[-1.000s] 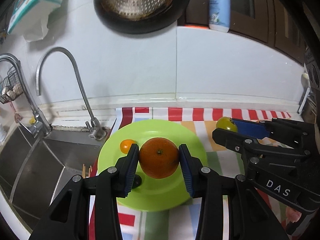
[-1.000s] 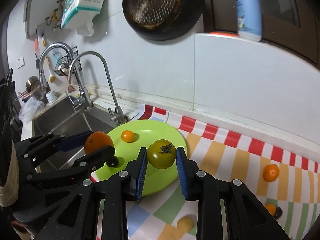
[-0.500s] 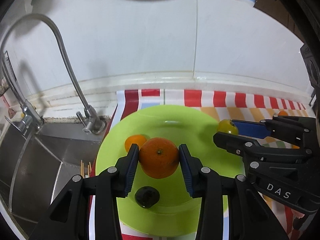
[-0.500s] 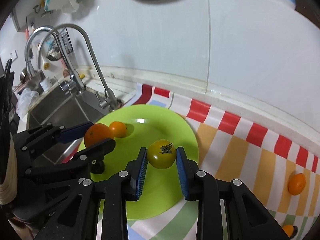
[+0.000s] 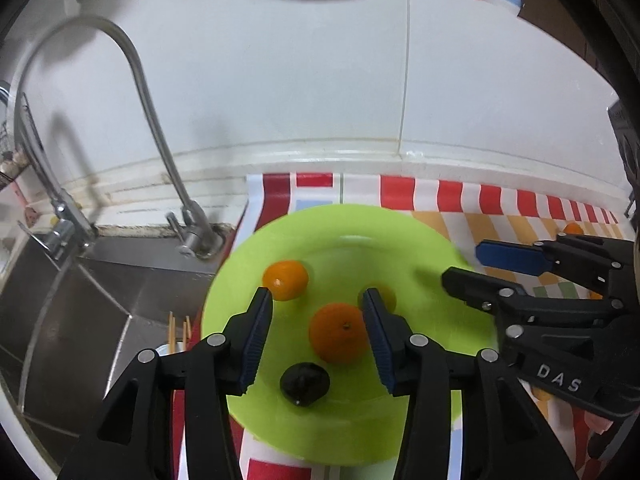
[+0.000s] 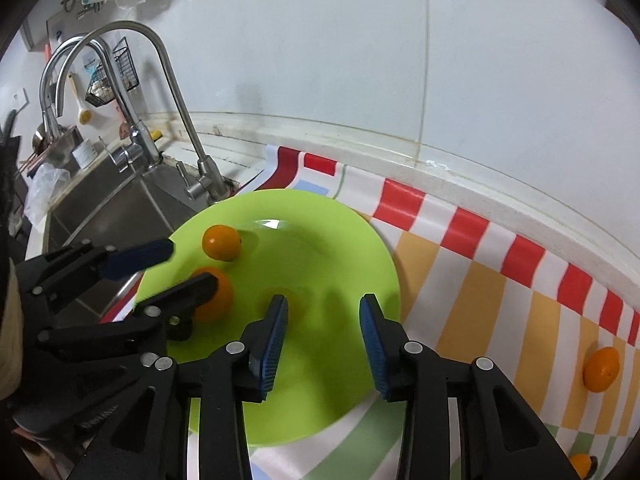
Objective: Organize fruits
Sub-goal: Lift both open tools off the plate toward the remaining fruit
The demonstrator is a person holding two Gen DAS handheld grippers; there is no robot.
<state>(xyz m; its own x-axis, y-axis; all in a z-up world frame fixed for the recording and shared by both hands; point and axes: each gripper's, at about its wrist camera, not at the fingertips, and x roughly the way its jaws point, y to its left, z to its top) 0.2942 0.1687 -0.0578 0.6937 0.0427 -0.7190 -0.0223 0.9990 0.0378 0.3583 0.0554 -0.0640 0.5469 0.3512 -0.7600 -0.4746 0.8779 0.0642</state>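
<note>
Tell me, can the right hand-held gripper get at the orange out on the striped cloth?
Probably yes. The right hand-held gripper is open and empty, and the orange lies alone on the striped cloth, nothing between them.

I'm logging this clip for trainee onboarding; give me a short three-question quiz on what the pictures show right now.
1. True or false: the left gripper is clamped on the large round orange.
2. Multiple choice: the small dark round fruit lies (A) in the steel sink, (B) on the lime-green round plate, (C) on the striped cloth.
3. Fill in: the right gripper has its jaws ____.

Key: 1 false, the orange rests free on the plate; 2 B; 3 open.
</note>
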